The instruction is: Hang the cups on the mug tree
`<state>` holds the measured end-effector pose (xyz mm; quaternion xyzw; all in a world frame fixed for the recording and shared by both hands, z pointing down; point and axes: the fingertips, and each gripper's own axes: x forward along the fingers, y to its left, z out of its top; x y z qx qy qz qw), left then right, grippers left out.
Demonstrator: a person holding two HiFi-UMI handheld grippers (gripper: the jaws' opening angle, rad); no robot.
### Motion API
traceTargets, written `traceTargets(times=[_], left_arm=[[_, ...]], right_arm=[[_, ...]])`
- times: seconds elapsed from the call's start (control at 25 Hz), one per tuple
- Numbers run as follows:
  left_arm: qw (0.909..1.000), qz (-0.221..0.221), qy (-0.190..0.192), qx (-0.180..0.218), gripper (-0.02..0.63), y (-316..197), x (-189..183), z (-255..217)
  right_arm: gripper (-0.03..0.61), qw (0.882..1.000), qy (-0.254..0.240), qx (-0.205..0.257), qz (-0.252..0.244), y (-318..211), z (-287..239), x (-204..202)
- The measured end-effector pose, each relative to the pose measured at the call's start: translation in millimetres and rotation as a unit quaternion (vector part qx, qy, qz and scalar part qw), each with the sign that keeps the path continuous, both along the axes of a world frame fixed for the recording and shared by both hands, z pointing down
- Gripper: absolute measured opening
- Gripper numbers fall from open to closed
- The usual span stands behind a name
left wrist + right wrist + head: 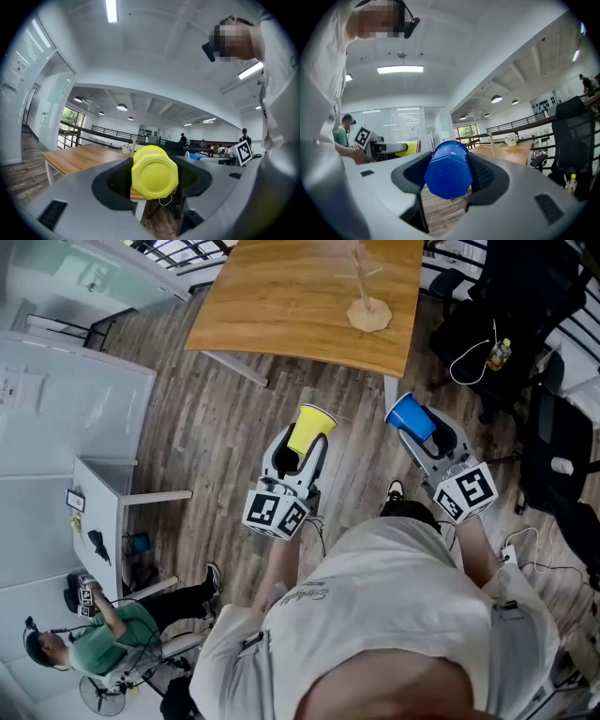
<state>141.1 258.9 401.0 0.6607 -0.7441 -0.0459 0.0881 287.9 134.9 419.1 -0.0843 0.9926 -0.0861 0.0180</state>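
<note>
Yellow cup is clamped in the jaws of your left gripper, blue cup likewise in your right gripper, mug tree on the desk well ahead of both: nothing hung yet.

I count two cups: one yellow cup left, one blue cup right. One mug tree on one far table. One seated person near left.

The right gripper clamps the blue cup between both jaws, base toward the camera.
</note>
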Motion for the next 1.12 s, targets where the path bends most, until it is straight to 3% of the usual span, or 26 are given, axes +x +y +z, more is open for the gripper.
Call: traceTargets(times=[0.4, 0.64, 0.8, 1.0, 1.12], left_arm=[[0.9986, -0.042, 0.029, -0.012, 0.256, -28, -60, 15], [0.9978, -0.039, 0.052, -0.009, 0.256, -43, -109, 25], [0.9980, -0.027, 0.057, -0.002, 0.256, -49, -149, 25], [0.9984, -0.012, 0.049, 0.027, 0.256, -63, -208, 7], [0.9988, 0.018, 0.030, 0.035, 0.256, -69, -221, 0]], right_arm=[[0.230, 0.998, 0.008, 0.021, -0.053, -38, 4, -63], [0.230, 0.999, 0.037, -0.016, -0.030, -57, 30, -92], [0.230, 0.999, 0.031, -0.033, 0.005, -65, 22, -122], [0.230, 0.999, 0.016, 0.035, 0.016, -67, -20, -175], [0.230, 0.997, 0.019, 0.063, 0.035, -66, -27, -192]])
